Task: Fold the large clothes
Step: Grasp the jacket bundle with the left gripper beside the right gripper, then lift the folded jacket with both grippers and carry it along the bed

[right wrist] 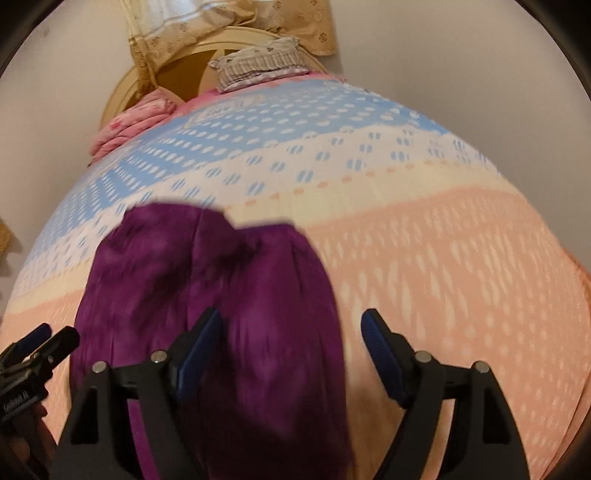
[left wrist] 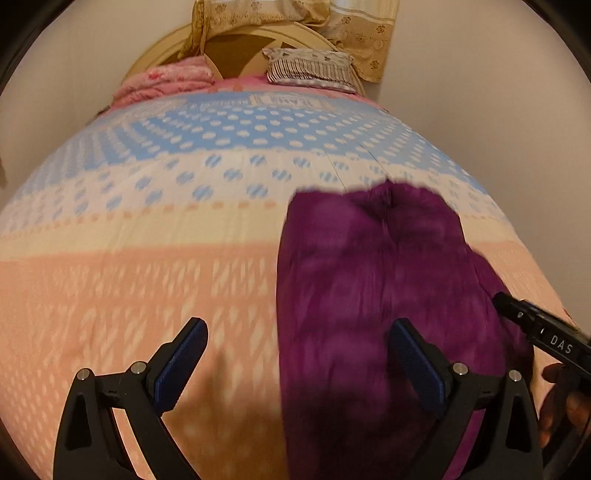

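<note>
A purple garment (left wrist: pixel 373 280) lies folded lengthwise on the bed's patterned cover, also in the right wrist view (right wrist: pixel 221 295). My left gripper (left wrist: pixel 299 354) is open and empty above the garment's near left edge; its right finger is over the cloth. My right gripper (right wrist: pixel 291 350) is open and empty over the garment's near right edge. The right gripper's body shows at the right edge of the left wrist view (left wrist: pixel 546 332). The left gripper's body shows at the left edge of the right wrist view (right wrist: pixel 33 354).
The bed cover (left wrist: pixel 147 258) is peach near me, blue and white dotted farther away. A striped pillow (left wrist: pixel 314 70), a pink blanket (left wrist: pixel 166 85), a cream headboard (left wrist: pixel 162 48) and a beige curtain (left wrist: pixel 362 33) are at the far end.
</note>
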Available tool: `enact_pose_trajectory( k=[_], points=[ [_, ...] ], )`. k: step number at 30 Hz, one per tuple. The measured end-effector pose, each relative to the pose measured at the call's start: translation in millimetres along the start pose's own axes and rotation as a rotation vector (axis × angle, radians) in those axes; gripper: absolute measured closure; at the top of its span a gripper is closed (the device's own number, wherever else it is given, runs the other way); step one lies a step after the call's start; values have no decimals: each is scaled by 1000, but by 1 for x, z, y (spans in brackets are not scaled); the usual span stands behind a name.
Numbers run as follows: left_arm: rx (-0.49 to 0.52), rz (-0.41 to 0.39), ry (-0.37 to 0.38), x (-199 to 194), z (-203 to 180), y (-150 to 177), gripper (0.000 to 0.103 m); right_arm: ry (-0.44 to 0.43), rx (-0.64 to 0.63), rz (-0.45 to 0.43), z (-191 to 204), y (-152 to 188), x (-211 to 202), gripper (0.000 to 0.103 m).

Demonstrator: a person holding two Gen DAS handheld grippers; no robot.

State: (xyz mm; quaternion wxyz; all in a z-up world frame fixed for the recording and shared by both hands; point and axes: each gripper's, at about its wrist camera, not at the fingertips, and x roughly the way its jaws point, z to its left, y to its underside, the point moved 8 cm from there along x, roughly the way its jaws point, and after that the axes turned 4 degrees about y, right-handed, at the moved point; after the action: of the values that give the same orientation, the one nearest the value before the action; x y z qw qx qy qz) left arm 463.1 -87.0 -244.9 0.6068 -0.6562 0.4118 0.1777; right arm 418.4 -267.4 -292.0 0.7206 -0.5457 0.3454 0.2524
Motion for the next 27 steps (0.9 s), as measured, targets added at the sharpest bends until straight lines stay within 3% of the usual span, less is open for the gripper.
enact_pose_trajectory(
  k=[3, 6, 13, 16, 17, 18, 20, 23, 27],
  points=[
    [40, 8, 18, 3, -8, 20, 4, -6, 5, -32, -3, 15, -1, 23],
    [66, -21, 3, 2, -12, 23, 4, -30, 38, -10, -2, 24, 3, 23],
    [39, 0, 63, 16, -20, 24, 4, -127, 65, 2, 3, 28, 16, 25],
    [22, -3, 102, 16, -23, 26, 4, -206, 61, -6, 11, 33, 11, 43],
    [29, -6, 118, 15, -27, 27, 15, -228, 67, -5, 12, 36, 10, 49],
    [44, -11, 175, 11, -36, 29, 34, -252, 76, -8, 12, 38, 7, 56],
    [98, -29, 157, 4, -45, 31, 42, -307, 102, -15, 11, 39, 2, 66],
    [130, -37, 140, -9, -49, 27, 65, -329, 109, -45, 14, 39, -10, 72],
    [155, -79, 120, -43, -44, 19, 72, -357, 81, -71, 31, 39, -31, 75]
  ],
)
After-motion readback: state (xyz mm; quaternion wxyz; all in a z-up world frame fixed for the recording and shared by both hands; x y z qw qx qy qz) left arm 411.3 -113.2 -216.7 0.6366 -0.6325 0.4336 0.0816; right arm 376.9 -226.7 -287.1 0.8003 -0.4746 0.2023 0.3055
